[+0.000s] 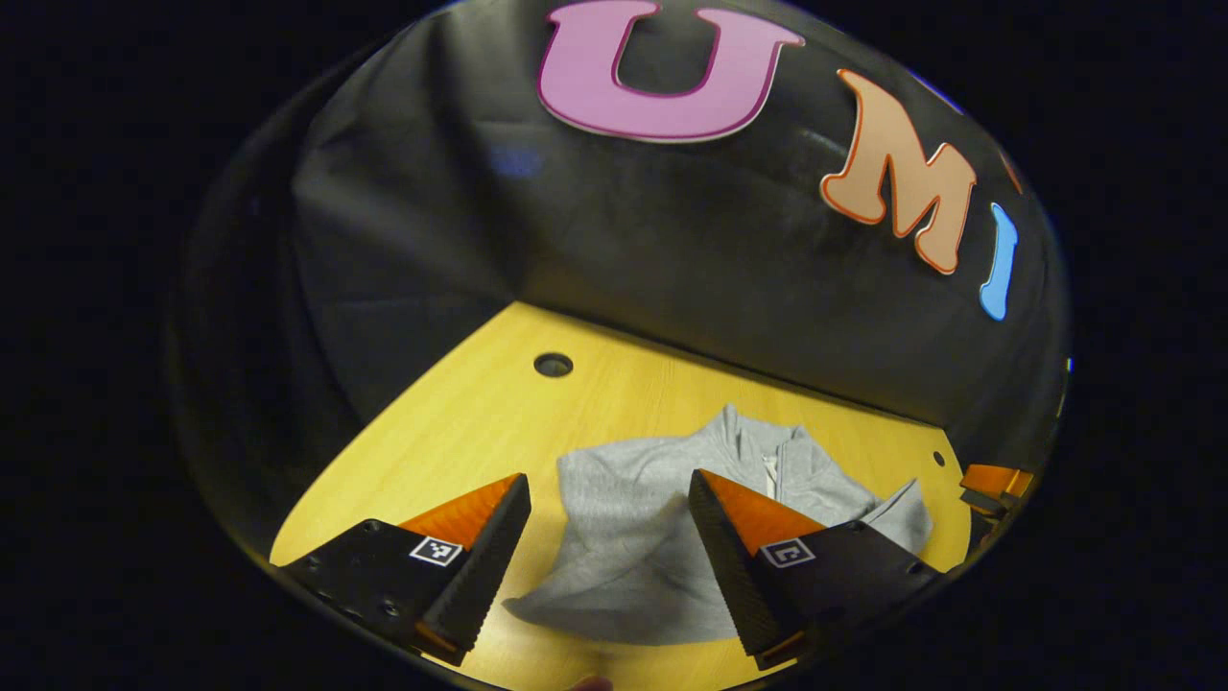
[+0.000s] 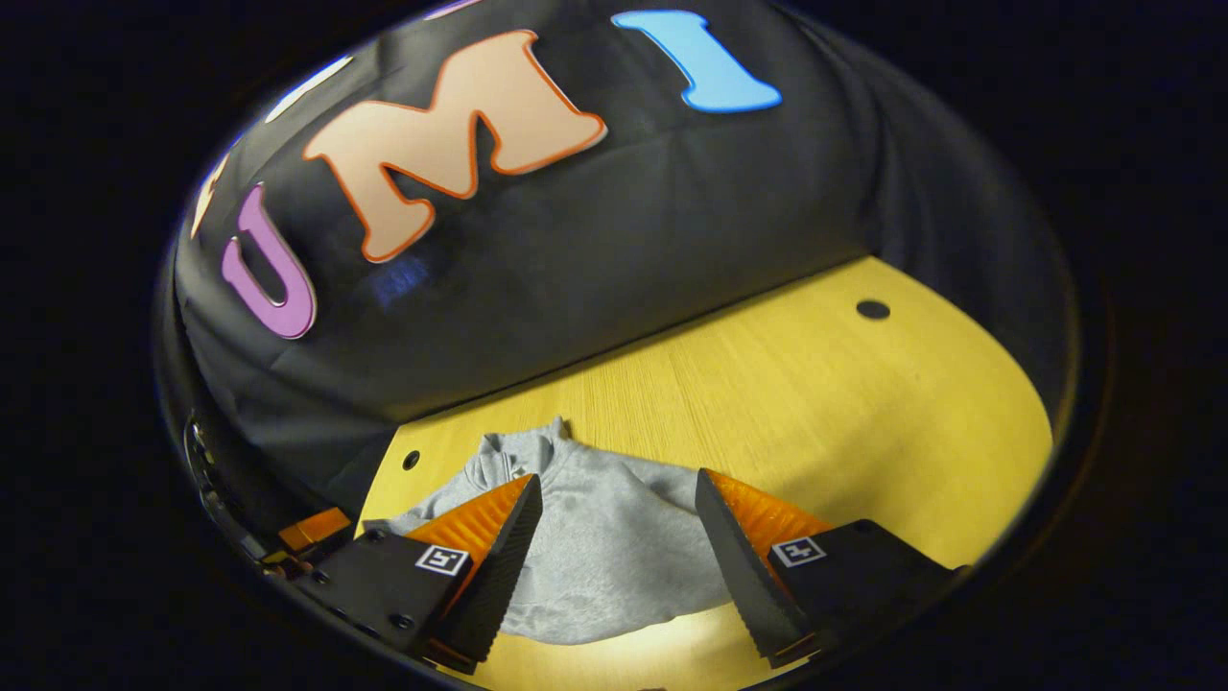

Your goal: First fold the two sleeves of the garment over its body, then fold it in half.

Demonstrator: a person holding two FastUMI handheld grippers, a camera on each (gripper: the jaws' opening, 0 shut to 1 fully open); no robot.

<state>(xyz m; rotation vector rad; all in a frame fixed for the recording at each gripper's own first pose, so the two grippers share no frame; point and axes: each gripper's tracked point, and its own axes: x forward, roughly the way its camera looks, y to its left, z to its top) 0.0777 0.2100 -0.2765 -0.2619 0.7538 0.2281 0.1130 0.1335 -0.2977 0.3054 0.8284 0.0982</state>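
Observation:
A grey zip-neck garment lies flat on the yellow wooden table, its collar toward the black wall. In the left gripper view my left gripper hovers open above the garment's near left part, nothing between its fingers. In the right gripper view the same garment lies below my right gripper, which is also open and holds nothing. Folded cloth lies over the body on both sides. The other gripper peeks in at the right edge of the left gripper view, and another at the lower left of the right gripper view.
The table has small round holes near its back corners and smaller ones near the garment. The black cloth wall closes off the back and sides. Bare tabletop stretches to the left and right of the garment.

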